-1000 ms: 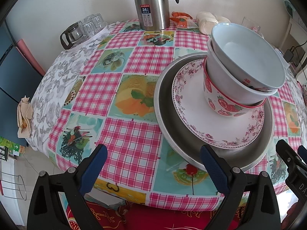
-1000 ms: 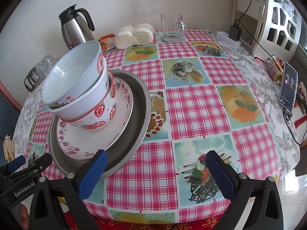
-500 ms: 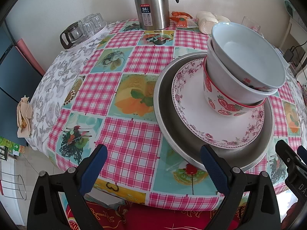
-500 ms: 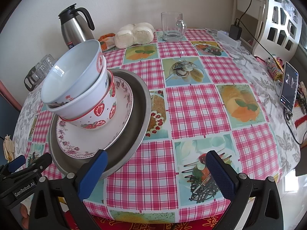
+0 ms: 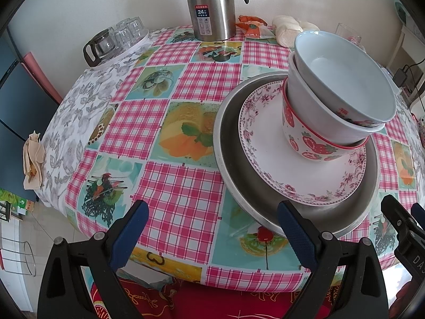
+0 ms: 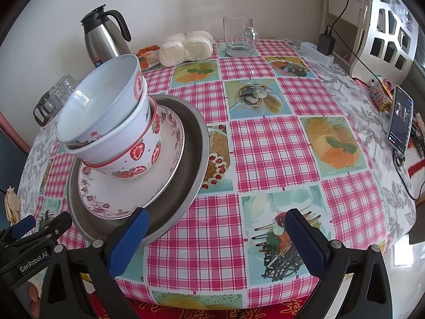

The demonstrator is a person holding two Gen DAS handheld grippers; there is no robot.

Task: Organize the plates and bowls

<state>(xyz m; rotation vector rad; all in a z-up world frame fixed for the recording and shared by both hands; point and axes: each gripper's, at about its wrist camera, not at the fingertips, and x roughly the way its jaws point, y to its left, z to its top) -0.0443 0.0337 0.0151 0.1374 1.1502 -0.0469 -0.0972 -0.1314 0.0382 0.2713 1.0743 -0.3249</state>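
Note:
A stack of dishes sits on the checked tablecloth: a wide metal pan point(image 5: 239, 180) point(image 6: 191, 143) holds a floral plate point(image 5: 268, 164) point(image 6: 119, 194). On the plate stands a strawberry bowl point(image 5: 308, 143) point(image 6: 138, 156) with two white bowls point(image 5: 342, 79) point(image 6: 101, 101) nested in it, tilted. My left gripper point(image 5: 212, 220) is open at the table's near edge, its right finger in front of the pan's rim. My right gripper point(image 6: 217, 226) is open too, its left finger by the pan's near rim. Neither holds anything.
A steel thermos point(image 5: 211, 5) point(image 6: 102, 40), a glass mug point(image 6: 239, 37), white buns point(image 6: 186, 47), a snack packet point(image 5: 252, 26) and a tray of glasses point(image 5: 117, 40) stand along the back. A phone point(image 6: 401, 117) and a charger strip point(image 6: 318, 50) lie on the right.

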